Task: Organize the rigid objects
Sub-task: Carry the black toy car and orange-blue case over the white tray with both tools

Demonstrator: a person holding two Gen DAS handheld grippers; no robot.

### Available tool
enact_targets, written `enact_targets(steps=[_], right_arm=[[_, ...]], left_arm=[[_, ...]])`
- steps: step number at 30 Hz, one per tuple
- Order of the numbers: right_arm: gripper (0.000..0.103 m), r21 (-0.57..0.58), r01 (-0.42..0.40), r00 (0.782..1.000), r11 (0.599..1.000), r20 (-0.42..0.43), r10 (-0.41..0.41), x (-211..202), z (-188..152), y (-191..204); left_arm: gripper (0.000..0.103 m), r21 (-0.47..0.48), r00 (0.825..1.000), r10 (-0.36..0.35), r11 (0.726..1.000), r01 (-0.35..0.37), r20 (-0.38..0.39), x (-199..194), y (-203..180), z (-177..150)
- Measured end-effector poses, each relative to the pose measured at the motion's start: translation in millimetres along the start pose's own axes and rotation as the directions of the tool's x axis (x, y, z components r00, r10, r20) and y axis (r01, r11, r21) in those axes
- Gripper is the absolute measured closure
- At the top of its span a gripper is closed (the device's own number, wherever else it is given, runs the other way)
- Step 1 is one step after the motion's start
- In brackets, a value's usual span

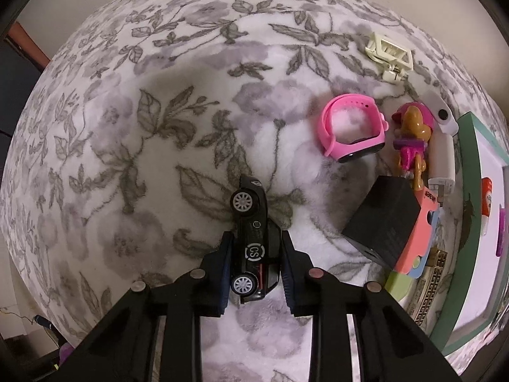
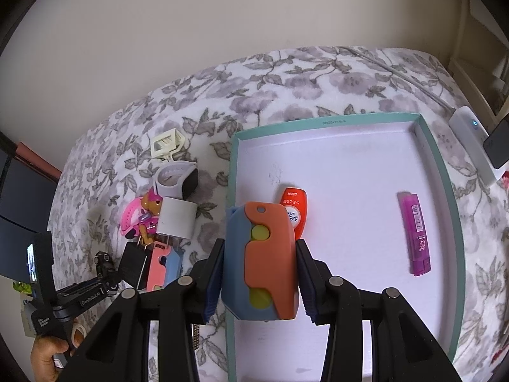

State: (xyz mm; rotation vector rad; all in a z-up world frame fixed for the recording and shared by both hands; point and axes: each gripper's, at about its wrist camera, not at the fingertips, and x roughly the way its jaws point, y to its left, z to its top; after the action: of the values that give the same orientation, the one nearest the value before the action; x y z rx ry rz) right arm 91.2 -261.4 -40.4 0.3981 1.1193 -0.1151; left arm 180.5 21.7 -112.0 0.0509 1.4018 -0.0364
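Floral blanket (image 2: 318, 73): teal tray (image 2: 440, 172) holds orange tube (image 2: 294, 207), purple stick (image 2: 417, 234). Right hand-held gripper (image 2: 259, 273) clamps orange-blue toy (image 2: 261, 261); left hand-held gripper (image 1: 254, 261) around black car (image 1: 254, 238), contact unclear.

Left hand-held gripper (image 1: 256, 264) clamps black toy car (image 1: 254, 242).

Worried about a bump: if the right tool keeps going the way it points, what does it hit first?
Probably the tray floor, just beyond the orange-and-blue toy held in the right tool. The orange tube lies close ahead, so it might be touched first; depth is unclear.
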Motion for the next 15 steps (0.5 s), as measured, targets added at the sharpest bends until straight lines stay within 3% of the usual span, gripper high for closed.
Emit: enact_targets(steps=[8,11,15], right_arm=[[0.059,0.015,0.011,0.999,1.000,0.031,-0.012,-13.1,3.2,-8.3],[0.059,0.021,0.017,0.998,1.000,0.060,-0.018,-25.5,5.8,-13.4],[0.059,0.038,0.037,0.994,0.999,0.100,-0.041,-44.8,8.5,-25.5]], left_arm=[[0.075,-0.024,0.993,-0.029,0.999,0.032,0.115,-52.7,5.4,6.0],[0.075,-0.001,0.976,-0.102,0.995,0.104,0.193,-86.8,-4.2,7.8],[0.075,0.084,0.951,-0.154,0.987,0.136,0.269,-120.5,-36.7,0.1]])
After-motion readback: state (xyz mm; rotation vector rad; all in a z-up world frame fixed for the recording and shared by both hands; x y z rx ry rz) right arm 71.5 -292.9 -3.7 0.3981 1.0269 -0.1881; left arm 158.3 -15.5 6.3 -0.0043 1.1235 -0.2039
